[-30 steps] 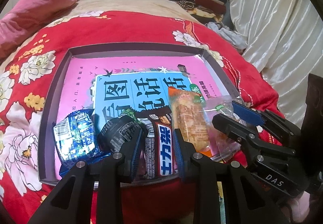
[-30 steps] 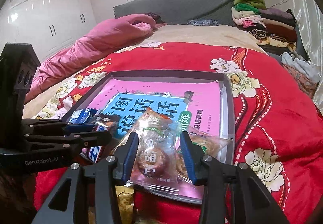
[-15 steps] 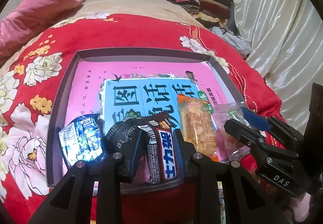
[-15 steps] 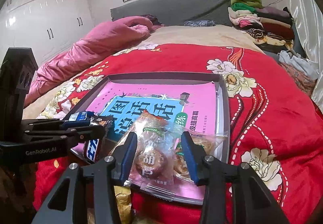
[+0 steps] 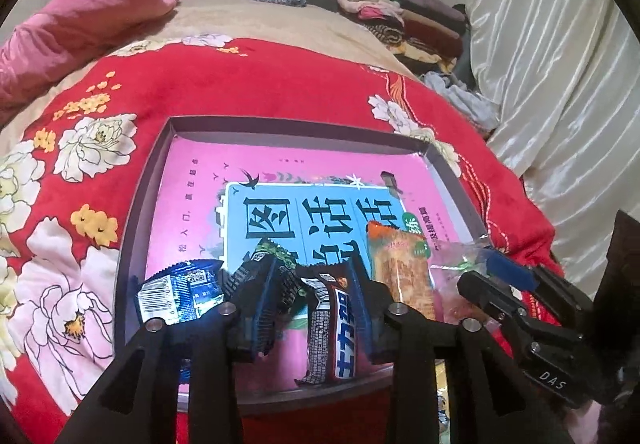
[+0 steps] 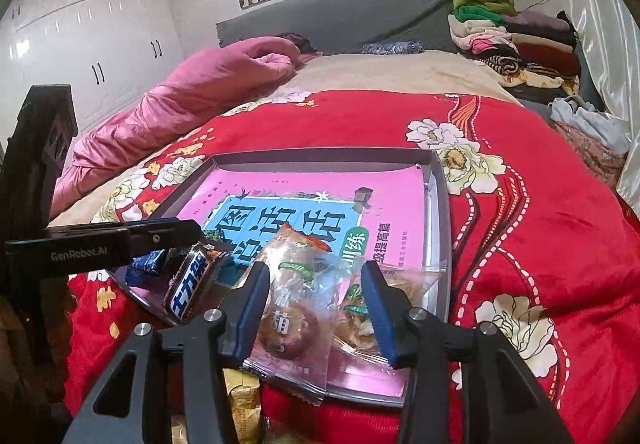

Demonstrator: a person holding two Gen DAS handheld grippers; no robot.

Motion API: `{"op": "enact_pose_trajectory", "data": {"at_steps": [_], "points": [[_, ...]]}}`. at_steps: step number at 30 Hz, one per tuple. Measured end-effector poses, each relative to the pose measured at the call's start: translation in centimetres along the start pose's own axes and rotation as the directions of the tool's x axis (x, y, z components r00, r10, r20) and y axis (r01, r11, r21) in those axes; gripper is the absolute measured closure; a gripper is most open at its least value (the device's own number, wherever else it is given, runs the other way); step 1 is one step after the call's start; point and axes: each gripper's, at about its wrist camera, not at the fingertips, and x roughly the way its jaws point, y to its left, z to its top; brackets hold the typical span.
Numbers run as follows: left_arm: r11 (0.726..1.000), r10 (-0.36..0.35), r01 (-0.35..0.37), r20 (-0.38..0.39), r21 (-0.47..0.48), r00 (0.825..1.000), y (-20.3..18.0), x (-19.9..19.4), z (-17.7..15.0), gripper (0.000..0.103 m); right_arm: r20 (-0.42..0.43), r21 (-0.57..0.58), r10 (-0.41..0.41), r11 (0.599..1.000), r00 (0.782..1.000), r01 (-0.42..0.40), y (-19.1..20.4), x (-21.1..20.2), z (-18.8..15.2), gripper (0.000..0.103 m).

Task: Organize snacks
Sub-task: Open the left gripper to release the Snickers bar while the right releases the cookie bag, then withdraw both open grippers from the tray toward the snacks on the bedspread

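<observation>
A grey tray (image 5: 140, 212) lined with a pink book lies on the red bedspread. Along its near edge lie a blue packet (image 5: 178, 294), a dark packet (image 5: 276, 272), a brown chocolate bar (image 5: 332, 328), an orange cracker packet (image 5: 402, 268) and clear pastry bags (image 6: 292, 316). My left gripper (image 5: 308, 308) is open, its fingers either side of the chocolate bar, which also shows in the right wrist view (image 6: 188, 284). My right gripper (image 6: 316, 308) is open around a clear pastry bag, not touching it. The tray's right rim (image 6: 440, 244) shows there too.
The red floral bedspread (image 6: 520, 204) surrounds the tray. A pink duvet (image 6: 192, 96) lies at the far left, folded clothes (image 6: 516, 40) are stacked at the far right by a white curtain (image 5: 560, 84). A yellow packet (image 6: 240, 396) lies below the tray's near edge.
Both grippers have drawn back toward me and risen a little. The chocolate bar now lies further toward the tray's near edge between my left fingers. Both stay open.
</observation>
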Motion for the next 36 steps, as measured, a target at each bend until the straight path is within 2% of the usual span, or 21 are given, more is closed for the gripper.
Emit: {"op": "enact_pose_trajectory", "data": {"at_steps": [4,12,16,18,21,29,36], "points": [[1.000,-0.010,0.010,0.004,-0.012,1.000,0.2,-0.4,0.1,0.060,0.011,0.005,-0.002,1.000,1.000,0.002,-0.1,-0.2,0.1,0.053],[1.000,-0.025,0.025,0.019,-0.007,1.000,-0.3,-1.6,0.1,0.042,0.029,0.026,0.001,1.000,1.000,-0.001,-0.4,-0.7,0.3,0.046],[0.999,-0.032,0.032,0.020,0.009,0.999,-0.9,-2.1,0.0,0.039,0.048,0.026,0.002,1.000,0.999,-0.003,-0.3,-1.1,0.5,0.041],[0.999,-0.033,0.032,0.023,0.014,0.999,-1.0,-2.3,-0.1,0.032,0.059,0.025,0.002,1.000,0.998,-0.004,-0.3,-1.4,0.6,0.040],[0.999,-0.039,0.039,0.029,0.017,0.999,-1.2,-2.7,-0.3,0.028,0.068,0.027,0.000,1.000,0.998,-0.002,-0.4,-1.6,0.7,0.038],[0.998,-0.052,0.052,0.022,0.026,0.998,-1.3,-3.5,-1.2,0.027,0.081,0.022,-0.003,1.000,0.997,0.001,-0.2,-2.0,0.8,0.031],[0.997,-0.071,0.070,0.018,0.037,0.997,-1.6,-4.2,-2.0,0.027,0.090,0.017,0.005,1.000,0.996,-0.007,-0.1,-2.2,0.9,0.029]]}}
